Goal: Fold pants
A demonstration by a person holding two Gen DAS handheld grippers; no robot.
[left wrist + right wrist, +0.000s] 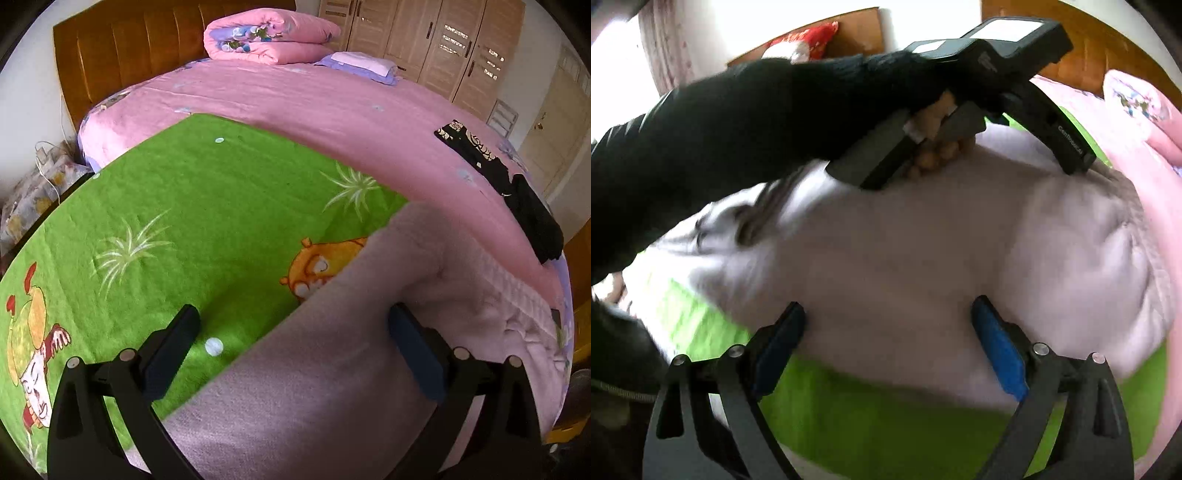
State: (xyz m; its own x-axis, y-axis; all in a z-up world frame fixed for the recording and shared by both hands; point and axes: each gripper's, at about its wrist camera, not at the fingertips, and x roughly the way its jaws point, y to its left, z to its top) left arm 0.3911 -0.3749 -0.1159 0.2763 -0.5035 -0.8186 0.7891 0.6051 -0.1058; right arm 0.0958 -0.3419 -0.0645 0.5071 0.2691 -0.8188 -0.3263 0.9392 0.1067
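Two hand-held grippers, left (291, 350) and right (888, 332), both stand apart and empty over the pale pants (314, 369), which lie lower right on the green blanket (184, 206), apparently part-folded, with further folds judged outstanding.

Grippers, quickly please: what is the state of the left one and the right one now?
Left gripper: open, holding nothing, above the pale pink pants.
Right gripper: open, holding nothing, over the pants.
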